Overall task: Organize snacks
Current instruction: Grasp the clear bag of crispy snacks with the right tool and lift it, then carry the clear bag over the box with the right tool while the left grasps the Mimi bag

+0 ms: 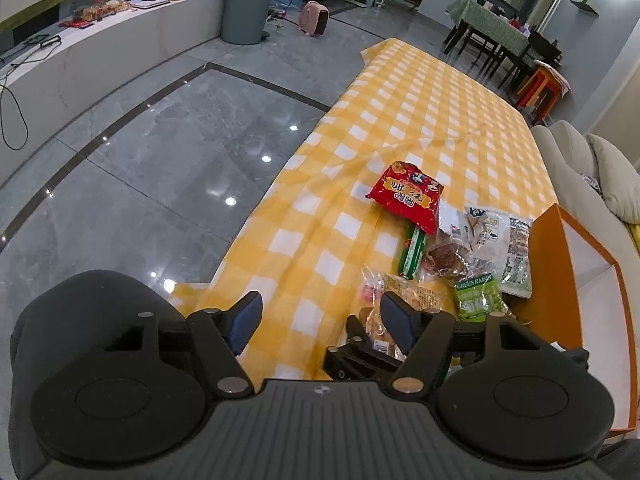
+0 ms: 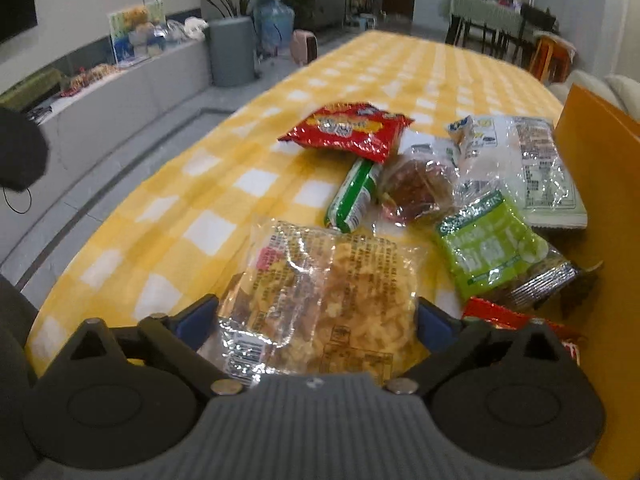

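A yellow-and-white checked cloth (image 1: 400, 120) covers the long table, rumpled near the snacks, and grey glossy floor tiles (image 1: 160, 140) throw back ceiling lights. Beyond stand a grey bin (image 1: 246, 8), a pink heater (image 1: 314, 19) and a dining table (image 1: 492, 24) in green cloth. The snacks sit heaped at the near right of the cloth: a red packet (image 2: 348, 130), a green tube (image 2: 354, 196), a green raisin pouch (image 2: 486, 240), beside an orange box (image 1: 560, 248).

The left view alone gives us the floor, the box's pale inside and a cushioned sofa (image 1: 580, 160); there the left gripper (image 1: 320, 312) hangs with fingers spread wide, nothing between them, over bare cloth. The right view alone shows the close-up: the right gripper (image 2: 316, 320) straddles a clear bag of golden crackers (image 2: 328, 292), fingers wide apart at either edge. Whether the pads actually press the bag, I can't tell.
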